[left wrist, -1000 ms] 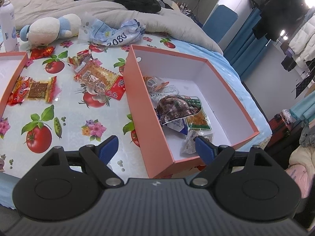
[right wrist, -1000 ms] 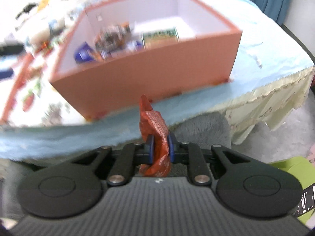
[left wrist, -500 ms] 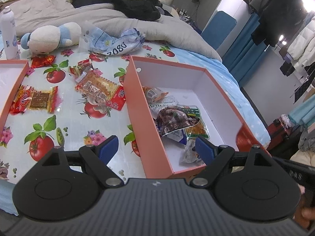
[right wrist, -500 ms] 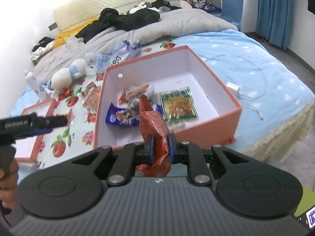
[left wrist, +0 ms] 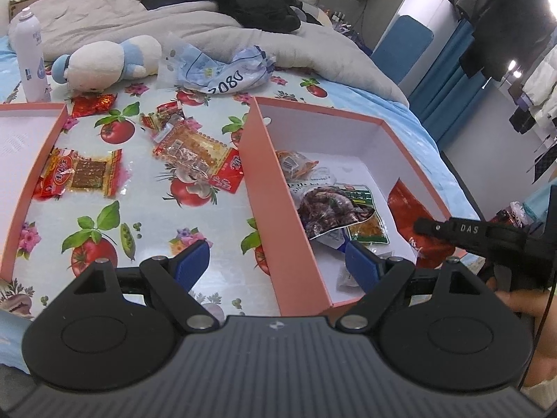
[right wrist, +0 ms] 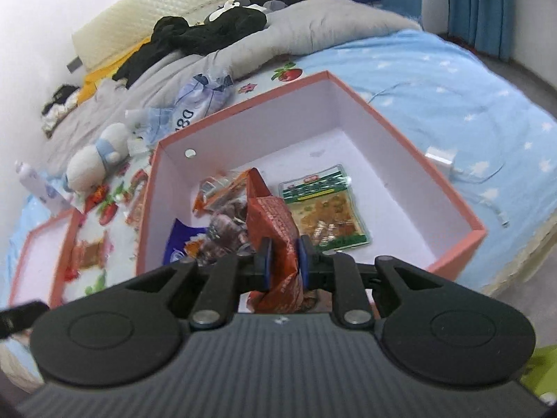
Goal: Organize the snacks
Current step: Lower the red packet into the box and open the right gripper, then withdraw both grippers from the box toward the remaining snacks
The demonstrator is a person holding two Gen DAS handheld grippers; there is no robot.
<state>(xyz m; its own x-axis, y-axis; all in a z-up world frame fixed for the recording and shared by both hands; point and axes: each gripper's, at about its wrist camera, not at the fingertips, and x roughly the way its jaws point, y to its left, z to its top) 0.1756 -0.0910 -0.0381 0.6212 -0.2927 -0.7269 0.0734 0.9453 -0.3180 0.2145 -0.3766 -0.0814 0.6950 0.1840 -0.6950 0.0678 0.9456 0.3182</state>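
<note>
My right gripper (right wrist: 282, 256) is shut on a red snack packet (right wrist: 275, 230) and holds it over the near part of the open pink box (right wrist: 435, 174). The packet (left wrist: 414, 223) and right gripper (left wrist: 424, 224) also show at the box's right wall in the left wrist view. The box (left wrist: 264, 181) holds a green packet (right wrist: 322, 209), a dark packet (left wrist: 330, 209) and an orange packet (left wrist: 296, 165). My left gripper (left wrist: 278, 261) is open and empty, straddling the box's near left wall. Loose snacks (left wrist: 195, 153) (left wrist: 81, 174) lie on the tomato-print cloth.
A second pink box (left wrist: 31, 160) lies at the left. A plush toy (left wrist: 104, 59), a white bottle (left wrist: 29, 55) and a crumpled blue bag (left wrist: 222, 66) lie behind. Grey bedding and black clothes lie further back. The bed edge drops off at the right.
My right gripper rose from below the bed edge and moved forward over the box with the red packet. My left gripper drew back slightly and stayed open.
</note>
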